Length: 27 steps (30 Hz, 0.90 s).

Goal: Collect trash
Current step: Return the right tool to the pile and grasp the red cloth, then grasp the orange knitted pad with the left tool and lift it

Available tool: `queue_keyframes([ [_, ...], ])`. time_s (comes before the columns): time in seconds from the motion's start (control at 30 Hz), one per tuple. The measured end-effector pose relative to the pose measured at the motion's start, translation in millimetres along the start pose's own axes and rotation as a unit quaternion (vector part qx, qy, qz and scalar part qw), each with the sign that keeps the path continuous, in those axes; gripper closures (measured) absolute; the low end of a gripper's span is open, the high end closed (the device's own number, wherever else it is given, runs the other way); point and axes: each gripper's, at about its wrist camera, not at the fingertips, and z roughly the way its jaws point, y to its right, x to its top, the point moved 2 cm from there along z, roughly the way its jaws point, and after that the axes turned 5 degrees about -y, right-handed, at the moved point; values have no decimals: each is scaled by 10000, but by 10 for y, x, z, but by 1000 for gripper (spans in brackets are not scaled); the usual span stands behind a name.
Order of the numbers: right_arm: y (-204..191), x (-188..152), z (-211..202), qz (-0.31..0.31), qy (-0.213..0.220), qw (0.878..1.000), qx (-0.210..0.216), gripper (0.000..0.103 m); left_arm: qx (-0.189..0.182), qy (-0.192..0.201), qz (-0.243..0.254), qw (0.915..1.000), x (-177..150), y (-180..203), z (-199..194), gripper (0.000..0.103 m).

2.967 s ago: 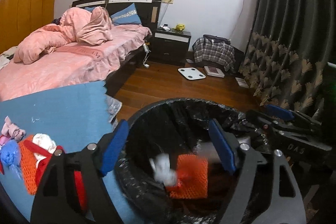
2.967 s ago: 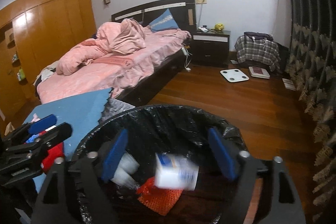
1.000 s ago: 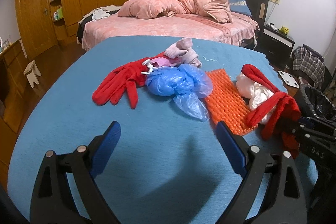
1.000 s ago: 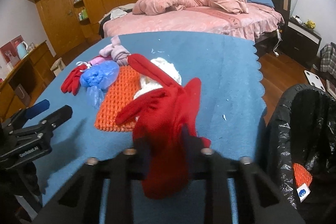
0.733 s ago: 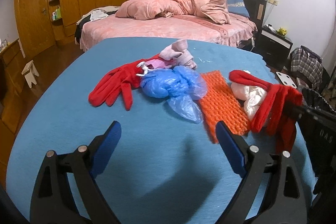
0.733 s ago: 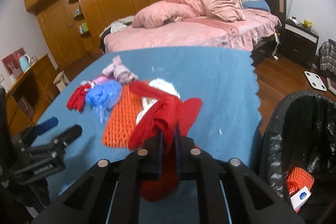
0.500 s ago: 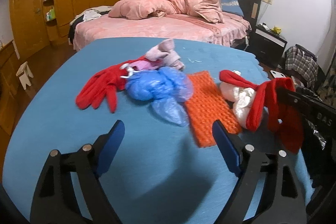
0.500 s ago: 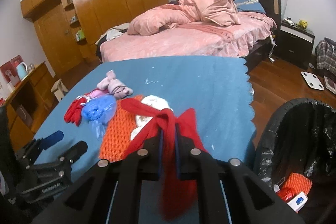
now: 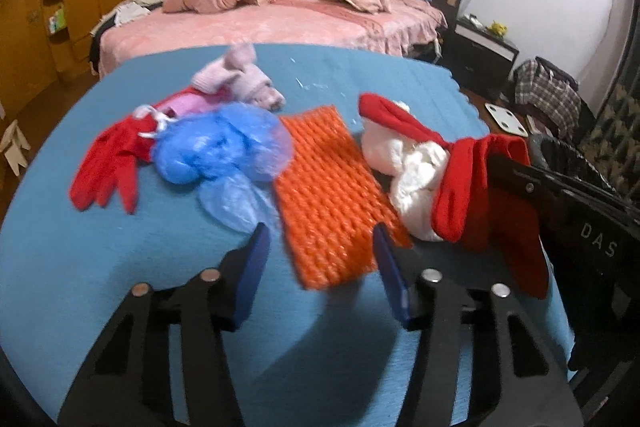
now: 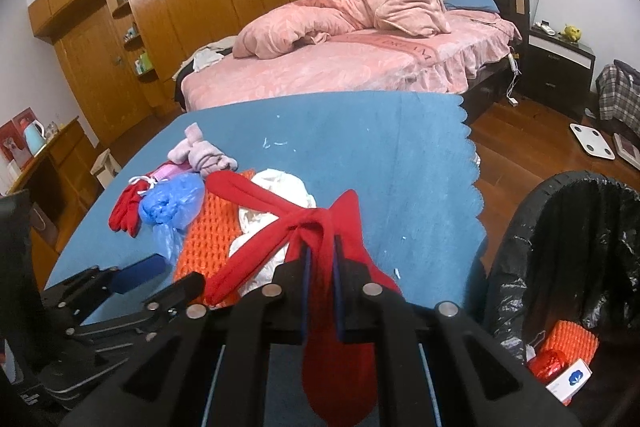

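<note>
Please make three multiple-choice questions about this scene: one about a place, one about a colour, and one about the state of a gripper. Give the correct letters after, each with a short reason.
1. Where does the black-lined trash bin stand?
A. on the bed
B. on the floor beside the blue table
C. on the nightstand

2. What colour is the netted foam sleeve lying on the table?
A. green
B. white
C. orange

3. What is the state of the right gripper?
A. shut on the red glove
B. open and empty
C. shut on a blue bag

Answers:
1 B: the bin shows past the table's scalloped edge, over the wood floor.
2 C: the left wrist view shows it orange, ahead of the open left gripper.
3 A: red fabric passes between the closed fingers.
</note>
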Motion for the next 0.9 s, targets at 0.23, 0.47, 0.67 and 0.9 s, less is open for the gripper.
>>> queue_keyframes([
  [0.23, -2, -22, 5, -4, -35, 10000, 19, 94, -202, -59, -51, 9998, -16, -13, 41, 90],
  [0.47, -58, -14, -30, -87, -9, 9999, 73, 94, -146, 289, 25, 9995, -24, -17, -208, 92],
  [0.67, -102, -5, -79, -113, 5, 9999, 126, 94, -97, 461, -40, 9989, -36, -63, -426, 93],
  [0.9, -148, 47, -204, -134, 99, 9995, 251, 94, -167, 679, -3, 9975, 7, -3, -628, 93],
])
